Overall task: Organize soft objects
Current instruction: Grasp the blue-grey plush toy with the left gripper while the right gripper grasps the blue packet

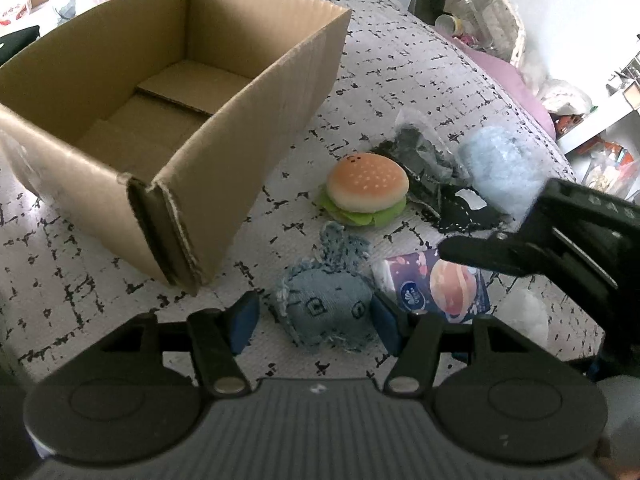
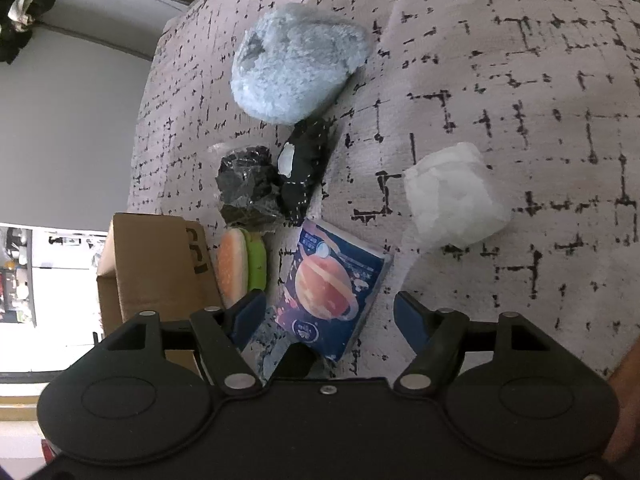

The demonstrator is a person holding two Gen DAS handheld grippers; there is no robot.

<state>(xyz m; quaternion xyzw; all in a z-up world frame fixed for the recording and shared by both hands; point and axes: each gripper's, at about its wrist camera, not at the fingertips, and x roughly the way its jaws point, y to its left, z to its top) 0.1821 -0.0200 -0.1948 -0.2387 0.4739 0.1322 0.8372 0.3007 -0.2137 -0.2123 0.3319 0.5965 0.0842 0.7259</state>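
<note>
My left gripper [image 1: 316, 320] is open, its blue pads on either side of a blue denim plush head [image 1: 326, 306] lying on the bedspread. A burger plush [image 1: 366, 188] lies beyond it, next to an open cardboard box [image 1: 224, 120]. My right gripper [image 2: 330, 314] is open above a tissue pack with a planet print [image 2: 332, 284]; that pack also shows in the left wrist view [image 1: 436, 288]. A fluffy light-blue plush [image 2: 298, 62], a black fabric piece [image 2: 304, 168], a dark bagged item [image 2: 246, 188] and a white soft lump [image 2: 452, 196] lie ahead.
Everything lies on a grey bedspread with black marks [image 1: 400, 80]. The box bottom is bare. Bottles and clutter [image 1: 476, 12] stand on a surface beyond the bed's far right edge. The right gripper's body [image 1: 560, 236] reaches in from the right in the left wrist view.
</note>
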